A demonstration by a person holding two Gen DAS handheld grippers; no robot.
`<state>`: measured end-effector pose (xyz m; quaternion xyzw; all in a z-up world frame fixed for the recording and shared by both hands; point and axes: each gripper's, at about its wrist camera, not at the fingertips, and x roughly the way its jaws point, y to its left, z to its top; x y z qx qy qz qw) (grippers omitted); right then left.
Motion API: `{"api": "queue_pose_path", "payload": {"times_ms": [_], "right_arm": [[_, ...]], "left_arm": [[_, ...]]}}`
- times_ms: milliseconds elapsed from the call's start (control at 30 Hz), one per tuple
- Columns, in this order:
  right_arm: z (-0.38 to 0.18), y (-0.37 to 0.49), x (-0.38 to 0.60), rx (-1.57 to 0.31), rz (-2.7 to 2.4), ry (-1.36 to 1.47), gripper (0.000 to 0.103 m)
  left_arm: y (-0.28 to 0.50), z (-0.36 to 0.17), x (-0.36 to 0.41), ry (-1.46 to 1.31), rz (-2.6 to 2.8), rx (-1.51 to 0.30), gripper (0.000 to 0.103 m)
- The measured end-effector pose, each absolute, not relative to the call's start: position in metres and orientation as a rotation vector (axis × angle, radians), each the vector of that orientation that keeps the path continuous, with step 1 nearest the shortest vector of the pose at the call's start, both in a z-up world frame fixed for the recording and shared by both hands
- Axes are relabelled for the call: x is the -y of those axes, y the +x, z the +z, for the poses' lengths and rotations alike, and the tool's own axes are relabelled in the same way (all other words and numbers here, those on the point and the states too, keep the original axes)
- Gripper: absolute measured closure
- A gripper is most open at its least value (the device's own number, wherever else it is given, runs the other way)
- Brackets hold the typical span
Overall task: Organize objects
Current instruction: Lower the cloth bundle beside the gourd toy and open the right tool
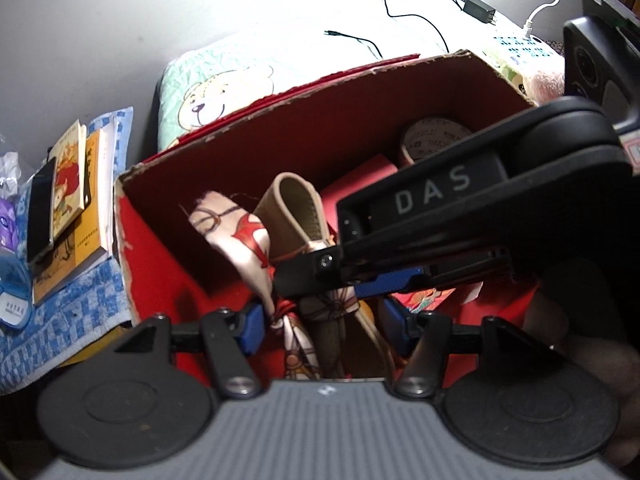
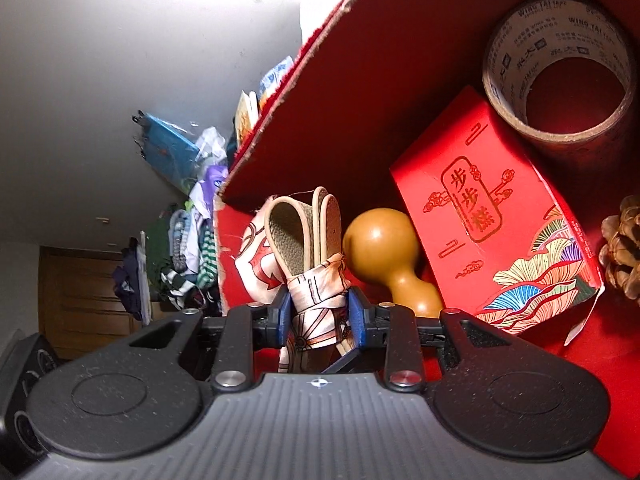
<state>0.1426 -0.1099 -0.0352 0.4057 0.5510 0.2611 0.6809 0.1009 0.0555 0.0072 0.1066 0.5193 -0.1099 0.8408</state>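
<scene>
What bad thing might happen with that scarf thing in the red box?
1. The right claw pinches only the scarf wrapped round the tan strap, so the strap might slip out.
2. The gourd stands close beside it and could get knocked over.
3. Both claws crowd the red box; the left claw could bump the right one.

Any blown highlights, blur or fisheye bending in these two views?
Left wrist view: the bedding behind the red box is blown out white, and the scarf looks soft. Right wrist view: sharp tape roll, the box edge bends, the wall top glares.
</scene>
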Motion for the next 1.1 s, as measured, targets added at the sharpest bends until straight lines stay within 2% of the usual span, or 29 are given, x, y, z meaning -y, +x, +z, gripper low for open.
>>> {"api": "queue_pose_path", "payload": {"times_ms": [300, 533, 1100], "right_arm": [[-0.032, 0.148, 0.090, -1.267, 0.642, 0.780, 0.071], [-0.037, 0.154, 0.081, -1.306, 0.637, 0.707, 0.071], [-0.040, 0.168, 0.063, -1.376, 0.747, 0.640, 0.070]], "left_arm": [[0.100, 0.001, -0.065, 0.199, -0.201, -1.125, 0.043], [0.099, -0.004, -0.066, 0.224, -0.169, -1.127, 0.048], [0.099, -0.005, -0.066, 0.249, -0.095, -1.145, 0.044]]}}
